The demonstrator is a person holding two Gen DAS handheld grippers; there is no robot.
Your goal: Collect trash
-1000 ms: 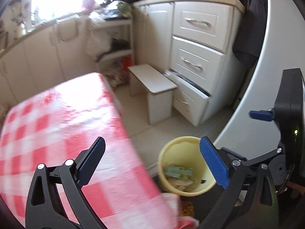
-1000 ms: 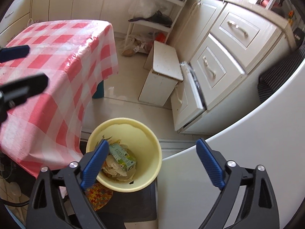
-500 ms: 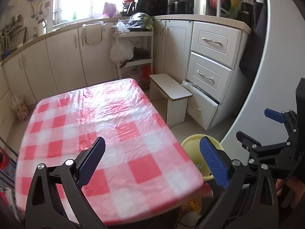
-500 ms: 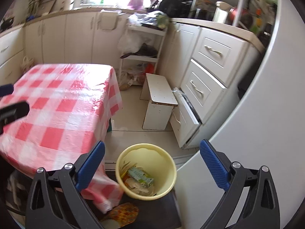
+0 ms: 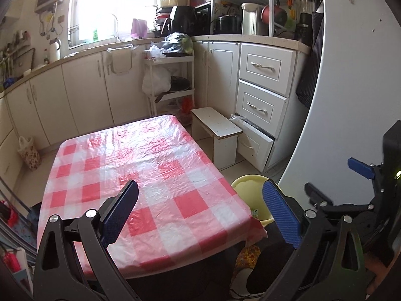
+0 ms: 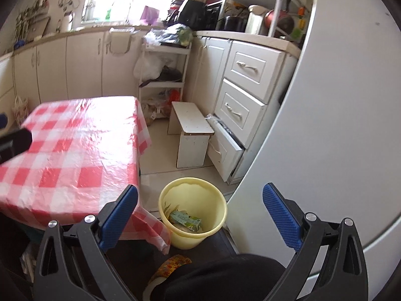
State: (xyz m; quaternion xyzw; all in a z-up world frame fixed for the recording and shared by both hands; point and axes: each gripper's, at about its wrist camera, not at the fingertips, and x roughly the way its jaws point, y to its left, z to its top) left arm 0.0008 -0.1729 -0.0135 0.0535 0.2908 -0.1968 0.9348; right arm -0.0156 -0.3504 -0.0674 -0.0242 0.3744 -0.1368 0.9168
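A yellow bin (image 6: pixel 193 213) stands on the floor between the table and a white fridge door; it holds a green carton (image 6: pixel 185 220) and other scraps. In the left wrist view only the bin's rim (image 5: pixel 246 183) shows past the table corner. My left gripper (image 5: pixel 200 213) is open and empty, held above the near part of the table with the red-and-white checked cloth (image 5: pixel 140 170). My right gripper (image 6: pixel 200 215) is open and empty, held above and in front of the bin. The right gripper also shows at the right edge of the left wrist view (image 5: pixel 335 183).
A low white stool (image 6: pixel 191 130) stands beyond the bin beside drawers, the lowest one (image 6: pixel 225 148) pulled ajar. A white rack (image 5: pixel 170 80) with bags stands against the cabinets. The fridge door (image 6: pixel 325 125) fills the right. A patterned item (image 6: pixel 173 263) lies on the dark mat.
Both grippers have risen and tilted up, away from the bin. The table top and kitchen counters have come into view. Both stay open and empty.
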